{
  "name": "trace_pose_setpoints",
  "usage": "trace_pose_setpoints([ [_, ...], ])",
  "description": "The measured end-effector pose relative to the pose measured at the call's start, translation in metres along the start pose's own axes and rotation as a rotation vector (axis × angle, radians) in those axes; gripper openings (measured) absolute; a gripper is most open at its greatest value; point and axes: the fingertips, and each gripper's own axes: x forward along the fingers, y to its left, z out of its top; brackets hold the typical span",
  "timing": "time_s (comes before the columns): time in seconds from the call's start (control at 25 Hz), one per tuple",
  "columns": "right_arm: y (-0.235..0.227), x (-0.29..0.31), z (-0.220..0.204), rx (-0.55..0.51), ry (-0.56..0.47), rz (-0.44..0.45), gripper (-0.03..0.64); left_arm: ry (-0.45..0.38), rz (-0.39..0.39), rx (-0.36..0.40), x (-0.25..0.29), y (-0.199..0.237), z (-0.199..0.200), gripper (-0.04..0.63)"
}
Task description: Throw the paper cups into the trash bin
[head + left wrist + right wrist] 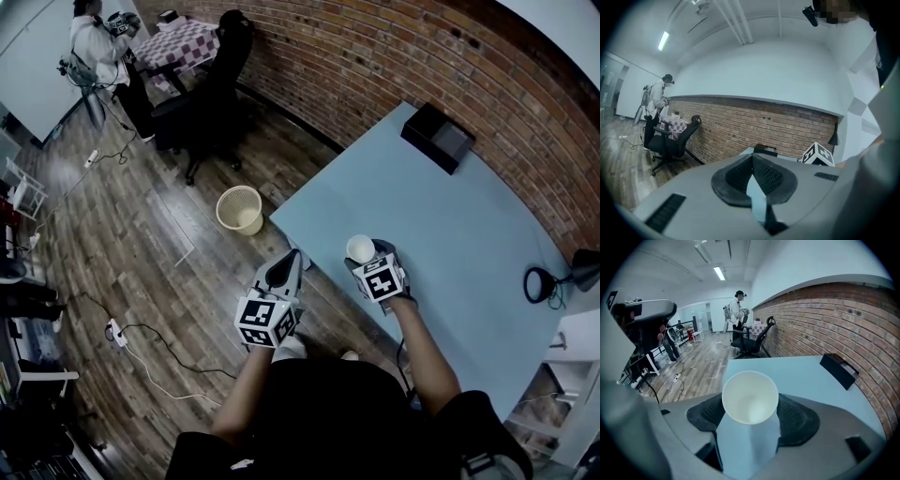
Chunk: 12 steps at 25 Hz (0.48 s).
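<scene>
Head view: I am holding the paper cup [360, 248] in the right gripper [368, 255] over the table [450, 225] edge, centre frame. The trash bin [240, 209] is standing on the floor to its upper left. Left gripper view: the left gripper [751, 174] is sitting clenched and empty. Right gripper view: the jaws are grasping the cup's wall below its rim. I am judging it best to centre over the bin mouth before releasing.
</scene>
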Motion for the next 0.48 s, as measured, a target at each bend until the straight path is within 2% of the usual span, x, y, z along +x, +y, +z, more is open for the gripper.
trace_pose_setpoints([
  [0.48, 0.047, 0.058, 0.088, -0.057, -0.006, 0.047, 0.351, -0.028, 0.063, -0.01, -0.007, 0.101, 0.031, 0.009],
])
